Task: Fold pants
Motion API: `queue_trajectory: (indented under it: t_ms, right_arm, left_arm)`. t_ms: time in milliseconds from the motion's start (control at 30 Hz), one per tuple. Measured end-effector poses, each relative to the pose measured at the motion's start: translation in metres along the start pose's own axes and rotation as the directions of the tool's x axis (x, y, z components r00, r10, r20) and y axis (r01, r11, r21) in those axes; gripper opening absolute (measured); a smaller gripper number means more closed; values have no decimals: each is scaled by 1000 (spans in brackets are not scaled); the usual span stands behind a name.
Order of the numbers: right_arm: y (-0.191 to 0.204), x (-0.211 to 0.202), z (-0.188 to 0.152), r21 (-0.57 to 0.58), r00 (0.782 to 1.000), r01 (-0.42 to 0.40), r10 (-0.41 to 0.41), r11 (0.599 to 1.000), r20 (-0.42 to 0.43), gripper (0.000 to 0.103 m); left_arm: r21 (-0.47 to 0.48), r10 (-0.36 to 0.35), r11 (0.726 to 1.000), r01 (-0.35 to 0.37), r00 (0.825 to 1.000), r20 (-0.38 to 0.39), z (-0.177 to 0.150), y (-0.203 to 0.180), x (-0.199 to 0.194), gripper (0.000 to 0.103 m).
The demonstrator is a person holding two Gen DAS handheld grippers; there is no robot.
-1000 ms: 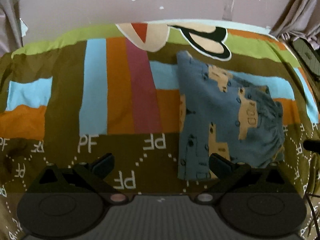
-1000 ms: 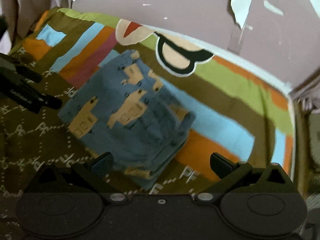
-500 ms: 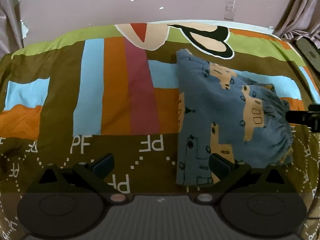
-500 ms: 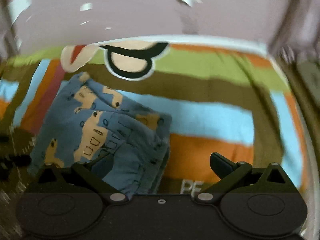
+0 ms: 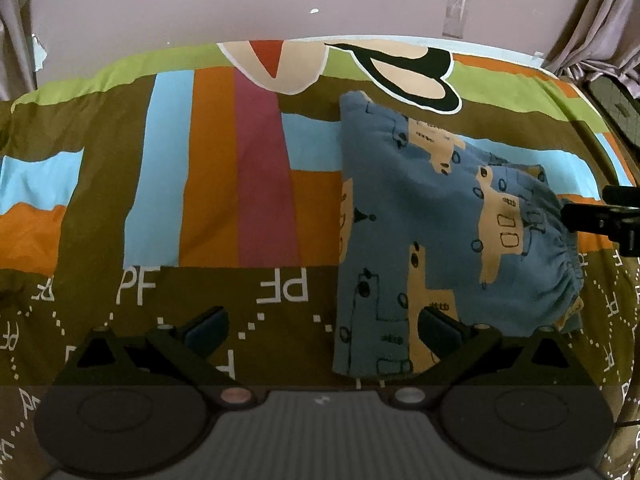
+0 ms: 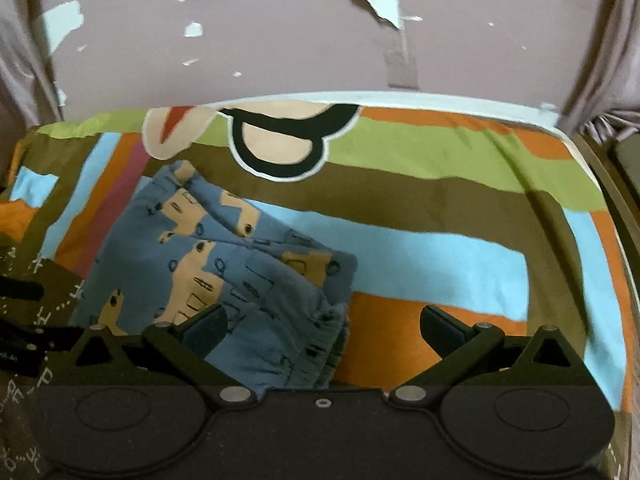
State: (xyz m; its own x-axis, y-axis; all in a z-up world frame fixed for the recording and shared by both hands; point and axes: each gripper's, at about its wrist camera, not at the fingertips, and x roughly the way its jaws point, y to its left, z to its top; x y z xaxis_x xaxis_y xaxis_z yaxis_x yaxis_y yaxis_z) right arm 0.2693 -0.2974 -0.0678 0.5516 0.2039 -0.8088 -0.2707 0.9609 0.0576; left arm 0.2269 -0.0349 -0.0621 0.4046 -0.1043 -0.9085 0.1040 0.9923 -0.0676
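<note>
2 grippers, both with jaws spread wide and nothing between them. We have the left gripper (image 5: 322,326) low over the near edge of the bedsheet (image 5: 256,184), its right finger just over the near hem of the pants (image 5: 432,216). The right gripper (image 6: 322,326) sits at the elastic waistband (image 6: 320,344), left finger over the cloth.

Pants: blue, tan vehicle print, folded into a compact stack, lying right of centre on the bed, waistband toward the right edge.

We judge them light, soft and floppy: layers will slide apart if pinched singly. We'd grab through all layers at the gathered waistband or a folded corner, 1 gripper each end.

Legible writing: "PF" (image 5: 136,290) repeated on the sheet, some mirrored. No brand label readable on the pants.
</note>
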Motion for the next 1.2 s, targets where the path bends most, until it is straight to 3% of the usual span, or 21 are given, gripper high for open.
queue_trajectory:
  t_ms: [167,267,433,667,867,1000,1200]
  right_arm:
    - [-13,5,2,-2,991,-119,119,993,62,102]
    - [-18,9,3,-48,987,-132,136,990,89,102]
    - [-35,21,6,16,982,-168,166,986,93,102]
    - [-47,38,9,33,955,-291,288,956,77,102]
    - [-50,60,5,58,940,-341,341,938,20,102]
    - [-53,71,2,75,927,-374,375,924,7,102]
    - [-69,80,7,192,891,-452,452,871,48,102]
  left_arm:
    - [13,-2,1000,2,1000,8,0,-2,1,103]
    - [24,-5,1000,4,1000,18,0,-3,1,103]
    - [56,-9,998,7,999,33,-2,-5,3,103]
    - [117,-43,993,34,996,77,-7,-2,10,103]
    - [205,-51,979,25,991,121,-13,-4,13,103]
    - [198,-64,979,40,991,120,-13,-4,15,103]
    - [168,-93,983,75,990,102,-9,-1,20,103]
